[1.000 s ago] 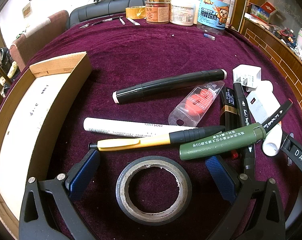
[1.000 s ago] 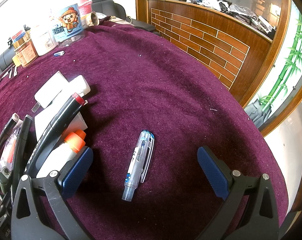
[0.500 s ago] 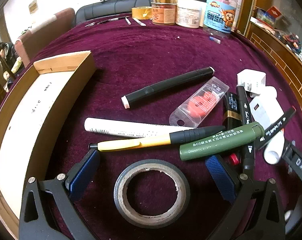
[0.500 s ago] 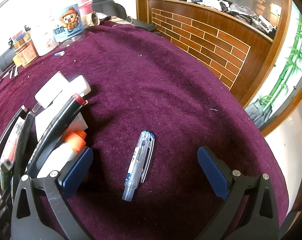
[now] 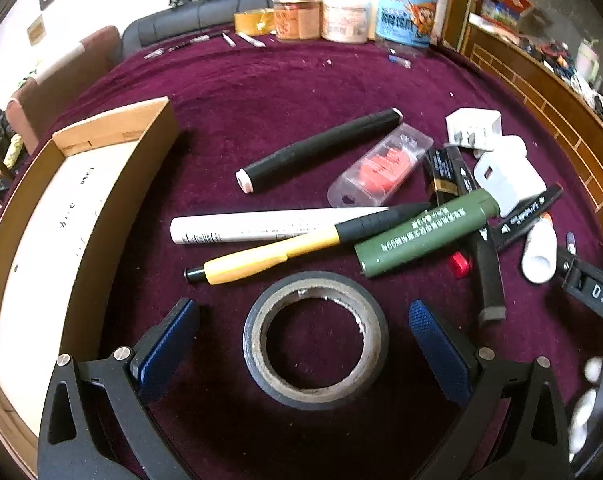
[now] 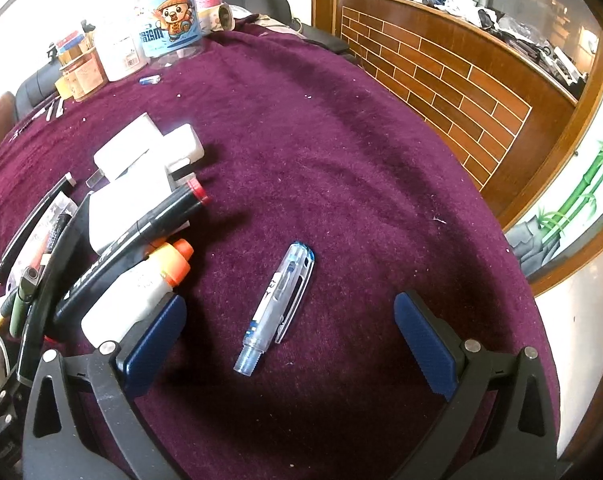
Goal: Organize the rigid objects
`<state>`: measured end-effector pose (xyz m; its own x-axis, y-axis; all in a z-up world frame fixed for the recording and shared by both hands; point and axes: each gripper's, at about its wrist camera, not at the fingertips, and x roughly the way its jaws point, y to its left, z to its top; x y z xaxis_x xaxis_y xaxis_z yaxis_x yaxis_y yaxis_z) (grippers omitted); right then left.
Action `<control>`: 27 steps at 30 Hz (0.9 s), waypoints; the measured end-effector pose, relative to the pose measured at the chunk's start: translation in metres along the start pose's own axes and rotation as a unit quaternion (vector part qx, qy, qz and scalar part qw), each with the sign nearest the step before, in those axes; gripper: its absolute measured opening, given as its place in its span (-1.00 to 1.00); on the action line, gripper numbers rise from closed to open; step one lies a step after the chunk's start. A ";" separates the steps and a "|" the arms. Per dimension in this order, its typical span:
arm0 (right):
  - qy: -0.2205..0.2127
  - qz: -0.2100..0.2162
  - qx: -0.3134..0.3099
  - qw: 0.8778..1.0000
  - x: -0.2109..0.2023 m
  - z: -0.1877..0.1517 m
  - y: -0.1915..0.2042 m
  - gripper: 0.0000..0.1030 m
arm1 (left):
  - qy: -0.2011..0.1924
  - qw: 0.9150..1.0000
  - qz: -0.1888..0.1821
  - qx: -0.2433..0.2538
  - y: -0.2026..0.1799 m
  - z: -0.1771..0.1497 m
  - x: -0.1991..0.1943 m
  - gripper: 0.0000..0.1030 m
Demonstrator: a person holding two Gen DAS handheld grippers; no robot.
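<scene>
Between the spread-open fingers of the left claw (image 5: pixel 303 330), lying flat on the counter (image 5: pixel 301 92): tape roll (image 5: pixel 315 340); right claw (image 6: pixel 289 338) likewise open, around a clear pen (image 6: pixel 279 302) pointing away.

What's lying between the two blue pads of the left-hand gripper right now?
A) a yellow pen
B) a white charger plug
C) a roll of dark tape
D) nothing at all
C: the roll of dark tape lies flat on the purple cloth between the open pads of the left gripper, not yet touched; the yellow pen lies just beyond it.
</scene>
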<state>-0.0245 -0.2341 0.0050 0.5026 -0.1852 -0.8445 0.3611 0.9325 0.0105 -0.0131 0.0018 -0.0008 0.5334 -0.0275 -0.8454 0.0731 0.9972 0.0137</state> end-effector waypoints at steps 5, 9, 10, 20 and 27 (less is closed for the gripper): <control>-0.001 -0.002 0.000 1.000 -0.001 0.000 0.001 1.00 | 0.001 1.000 0.003 -0.004 0.002 0.002 0.001 0.98; -0.001 -0.004 -0.001 1.000 -0.002 -0.001 0.002 1.00 | 0.001 1.000 0.003 -0.003 0.002 0.002 0.001 0.98; -0.001 -0.004 -0.001 1.000 -0.002 -0.001 0.002 1.00 | 0.001 1.000 0.003 -0.003 0.001 0.001 0.001 0.98; -0.001 -0.005 0.004 1.000 -0.003 -0.002 0.002 1.00 | 0.001 1.000 0.003 -0.003 0.001 0.002 0.001 0.98; 0.009 -0.001 -0.010 1.000 -0.002 0.001 0.002 1.00 | 0.000 1.000 0.005 -0.003 0.001 0.001 0.000 0.98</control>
<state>-0.0242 -0.2318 0.0073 0.4875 -0.1806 -0.8542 0.3464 0.9381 -0.0006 -0.0121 0.0031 -0.0007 0.5333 -0.0181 -0.8458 0.0630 0.9978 0.0183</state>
